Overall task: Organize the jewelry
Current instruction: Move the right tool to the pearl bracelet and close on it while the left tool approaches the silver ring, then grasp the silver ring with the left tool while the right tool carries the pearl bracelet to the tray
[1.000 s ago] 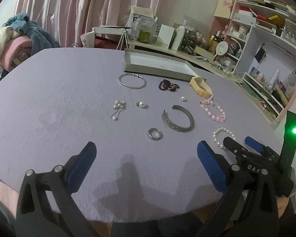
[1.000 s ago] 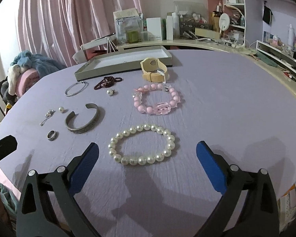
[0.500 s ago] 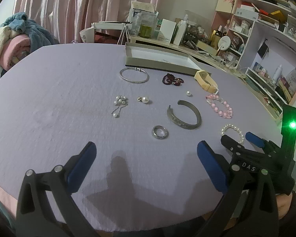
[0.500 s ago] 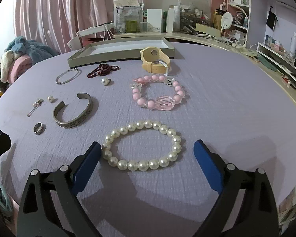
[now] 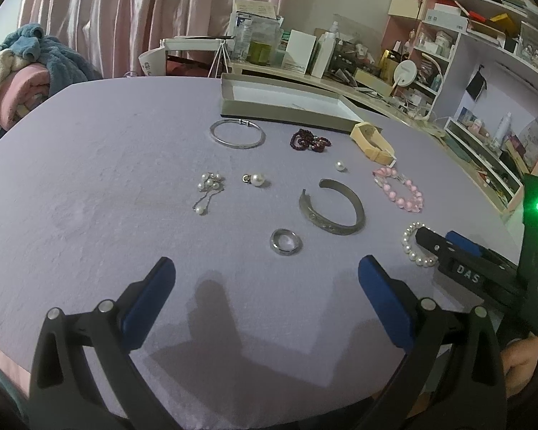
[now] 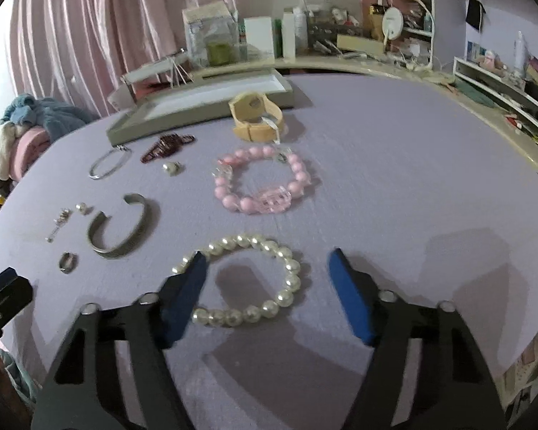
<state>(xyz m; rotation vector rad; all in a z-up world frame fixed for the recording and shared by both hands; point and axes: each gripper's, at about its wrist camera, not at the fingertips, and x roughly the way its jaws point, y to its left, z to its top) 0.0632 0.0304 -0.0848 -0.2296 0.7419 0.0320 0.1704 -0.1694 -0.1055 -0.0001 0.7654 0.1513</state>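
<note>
2 open tongs (image 6: 267, 279) astride pearl bracelet (image 6: 247, 279)

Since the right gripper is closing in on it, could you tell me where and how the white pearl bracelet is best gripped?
Grip one side of the beaded loop, not the whole ring. The pearl bracelet lies flat on the purple cloth, so come from above. The right gripper is open, one finger over the loop's left beads; pinching the near-right arc seems the safest hold.

Right claw (image 6: 267, 276) now lower and narrower, straddling the pearl bracelet (image 6: 251, 279).
</note>
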